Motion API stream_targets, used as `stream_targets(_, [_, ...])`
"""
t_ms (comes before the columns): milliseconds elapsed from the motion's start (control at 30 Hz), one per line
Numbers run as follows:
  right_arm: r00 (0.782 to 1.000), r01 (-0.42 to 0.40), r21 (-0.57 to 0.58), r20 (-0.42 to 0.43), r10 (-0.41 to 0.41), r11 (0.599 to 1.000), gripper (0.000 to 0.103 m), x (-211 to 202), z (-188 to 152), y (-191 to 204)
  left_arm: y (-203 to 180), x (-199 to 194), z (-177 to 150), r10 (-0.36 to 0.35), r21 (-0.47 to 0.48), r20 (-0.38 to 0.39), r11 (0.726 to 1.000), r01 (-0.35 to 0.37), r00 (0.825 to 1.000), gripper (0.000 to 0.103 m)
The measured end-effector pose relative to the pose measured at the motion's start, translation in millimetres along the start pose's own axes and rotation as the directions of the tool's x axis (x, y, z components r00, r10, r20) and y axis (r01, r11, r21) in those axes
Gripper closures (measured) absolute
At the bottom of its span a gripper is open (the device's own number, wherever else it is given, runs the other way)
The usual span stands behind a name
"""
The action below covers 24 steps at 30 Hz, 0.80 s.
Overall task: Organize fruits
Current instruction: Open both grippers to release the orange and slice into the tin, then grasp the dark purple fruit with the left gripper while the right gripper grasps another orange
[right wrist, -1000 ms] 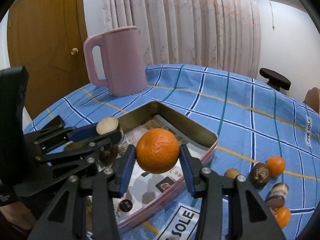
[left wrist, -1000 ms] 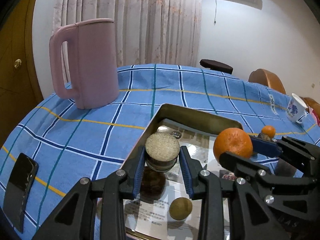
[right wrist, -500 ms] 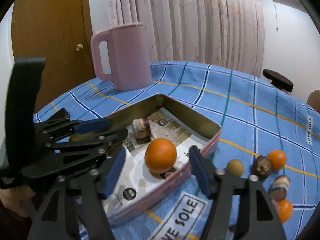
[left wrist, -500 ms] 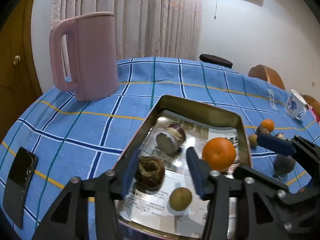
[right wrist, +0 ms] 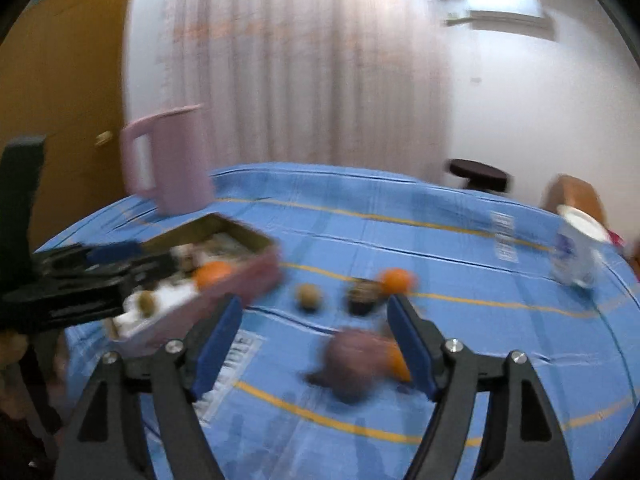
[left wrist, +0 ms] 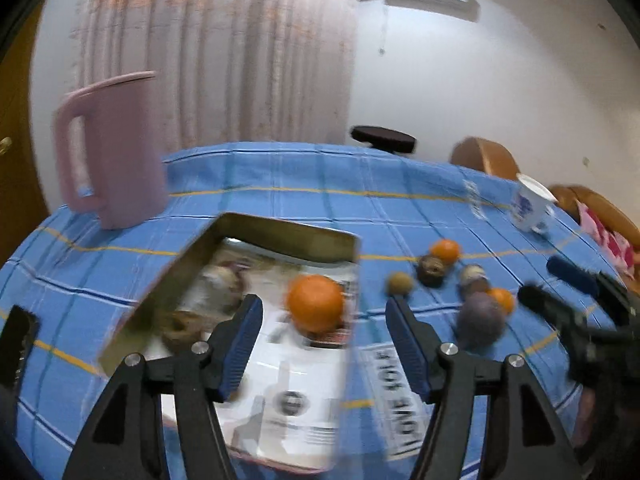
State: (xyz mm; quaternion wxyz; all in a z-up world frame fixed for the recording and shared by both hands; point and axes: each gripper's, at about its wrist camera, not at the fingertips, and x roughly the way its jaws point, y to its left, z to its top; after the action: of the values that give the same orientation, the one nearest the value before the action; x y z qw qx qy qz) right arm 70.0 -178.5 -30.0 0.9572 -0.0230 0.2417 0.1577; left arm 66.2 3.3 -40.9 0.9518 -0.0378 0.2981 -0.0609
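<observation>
The open tin tray (left wrist: 280, 236) holds a big orange (left wrist: 316, 302), a cut brown fruit (left wrist: 182, 326) and a pale one (left wrist: 220, 280), all blurred. My left gripper (left wrist: 324, 340) hangs over the tray's right edge, jaws opening, nothing between them. Loose fruits lie right of the tray: a tan ball (right wrist: 308, 296), a brown fruit (right wrist: 362, 296), a small orange (right wrist: 396, 280), a purple fruit (right wrist: 356, 360). My right gripper (right wrist: 316, 344) hovers over that group, jaws opening; the purple fruit shows in the gap, untouched. The tray (right wrist: 240, 284) is at the left there.
A tall pink jug (left wrist: 112, 152) stands behind the tray. A white and blue cup (left wrist: 528, 208) sits at the far right of the blue checked cloth (left wrist: 280, 168). A black phone (left wrist: 16, 344) lies at the left edge. A stool and chairs stand beyond the table.
The left gripper let go of the cut brown fruit and the right let go of the big orange; both now lie in the tray. Both grippers opened and swung right towards the loose fruits.
</observation>
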Motion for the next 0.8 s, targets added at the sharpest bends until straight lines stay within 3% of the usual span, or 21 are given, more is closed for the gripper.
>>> stream_targets(133, [0.995,0.094,0.114,-0.040,-0.090,0.989,0.024,-1.7,-6.8,-45.3,-29.8,15.1,-4.1,-0.055,0.035,-0.042,0.998,0.056,0.998,0.037])
stream_targets(233, [0.987,0.138,0.116,-0.093,-0.128,0.984,0.024,5.1,-11.9,-57.1,-50.7,23.4,-5.7,-0.057,0.080,-0.050,0.995,0.061,0.997,0.037])
stream_targets(467, [0.985,0.084,0.140,-0.164,-0.060,0.987,0.025,21.8,-16.4,-58.8,-77.6,29.6,-7.4,-0.104,0.124,-0.060,0.986,0.111,0.993,0.037])
stream_targets(567, [0.983,0.106,0.155,-0.165,-0.080,0.982,0.031,22.6,-17.0,-63.3,-87.6,35.4,-6.4,-0.130,0.140,-0.079,0.980,0.140,0.988,0.037])
stream_targets(800, [0.982,0.159,0.269,-0.142,-0.124,0.950,0.029,9.9,-22.0,-95.0,-104.5,55.0,-6.9,-0.182,0.134,-0.149,0.970,0.202,0.972,0.037])
